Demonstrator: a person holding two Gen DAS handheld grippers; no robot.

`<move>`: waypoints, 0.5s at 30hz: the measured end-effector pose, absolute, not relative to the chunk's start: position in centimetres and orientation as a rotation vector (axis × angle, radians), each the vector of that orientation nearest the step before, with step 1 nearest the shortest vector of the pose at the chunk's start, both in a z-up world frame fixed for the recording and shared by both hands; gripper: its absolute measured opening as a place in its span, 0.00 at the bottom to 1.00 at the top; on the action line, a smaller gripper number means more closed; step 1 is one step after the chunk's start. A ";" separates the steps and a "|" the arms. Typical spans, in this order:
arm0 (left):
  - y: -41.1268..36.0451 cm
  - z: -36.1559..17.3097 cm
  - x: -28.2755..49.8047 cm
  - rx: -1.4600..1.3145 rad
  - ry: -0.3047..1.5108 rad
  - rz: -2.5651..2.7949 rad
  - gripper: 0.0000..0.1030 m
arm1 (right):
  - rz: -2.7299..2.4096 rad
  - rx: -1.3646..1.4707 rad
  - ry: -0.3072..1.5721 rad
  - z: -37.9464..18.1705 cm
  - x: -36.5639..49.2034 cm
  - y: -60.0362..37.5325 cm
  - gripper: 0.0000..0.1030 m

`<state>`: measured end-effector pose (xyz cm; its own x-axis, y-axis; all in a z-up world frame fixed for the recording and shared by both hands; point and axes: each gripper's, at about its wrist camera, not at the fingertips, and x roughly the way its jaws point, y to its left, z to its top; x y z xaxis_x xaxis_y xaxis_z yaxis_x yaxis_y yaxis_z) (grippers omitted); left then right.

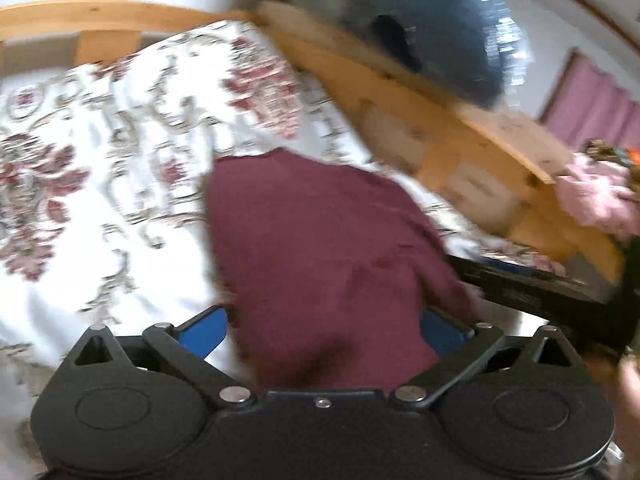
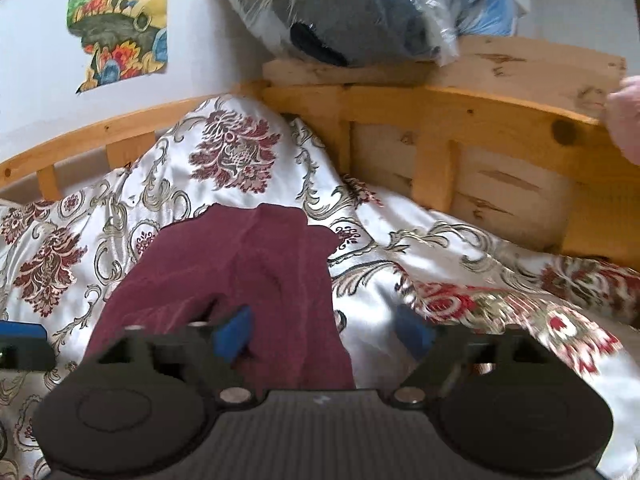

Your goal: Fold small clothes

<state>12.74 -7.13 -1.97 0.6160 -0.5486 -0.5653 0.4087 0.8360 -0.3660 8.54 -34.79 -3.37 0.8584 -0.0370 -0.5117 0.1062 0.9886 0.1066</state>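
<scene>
The maroon garment [image 2: 224, 280] lies bunched on the flowered bedspread [image 2: 420, 240], below the wooden headboard [image 2: 460, 120]. The left gripper [image 1: 324, 328] and the right gripper [image 2: 324, 332] both have jaws spread, pinching nothing. It looks like a fold just let go; next they need fresh edges to grip.

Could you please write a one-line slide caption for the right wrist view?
Open right hand-held gripper over a maroon garment on a floral bedspread.

My R gripper [image 2: 324, 334]: jaws wide, nothing pinched. Maroon garment [image 2: 240, 264] rumpled on floral bedspread [image 2: 440, 248], left blue pad [image 2: 234, 336] over it. Wood bed frame [image 2: 460, 120] behind; bagged bundle [image 2: 340, 12] on top.
</scene>
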 end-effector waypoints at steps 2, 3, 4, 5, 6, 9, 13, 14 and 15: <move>-7.0 -2.0 13.4 -0.188 0.763 -0.492 0.99 | -0.084 0.122 0.530 -3.1 7.7 -34.3 0.90; -6.8 -2.1 13.7 -0.188 0.777 -0.472 0.99 | -0.085 0.111 0.525 -2.9 7.3 -34.0 0.94; -6.6 -2.2 13.9 -0.195 0.788 -0.456 0.99 | -0.086 0.102 0.519 -2.8 6.9 -33.7 0.98; -6.3 -2.3 14.2 -0.208 0.798 -0.447 0.99 | -0.085 0.096 0.511 -2.6 6.6 -33.5 0.99; -6.1 -2.5 14.4 -0.220 0.806 -0.441 0.99 | -0.082 0.092 0.502 -2.4 6.3 -33.3 1.00; -6.0 -2.7 14.8 -0.226 0.829 -0.421 0.99 | -0.084 0.102 0.495 -2.2 5.6 -32.8 1.00; -5.9 -3.3 15.1 -0.224 0.850 -0.413 0.99 | -0.082 0.140 0.521 -3.0 5.6 -32.7 1.00; -5.9 -3.5 15.1 -0.223 0.859 -0.410 0.99 | -0.085 0.144 0.527 -3.2 5.7 -32.8 1.00; -5.9 -3.7 15.2 -0.221 0.868 -0.404 0.99 | -0.089 0.151 0.528 -3.3 5.7 -32.9 1.00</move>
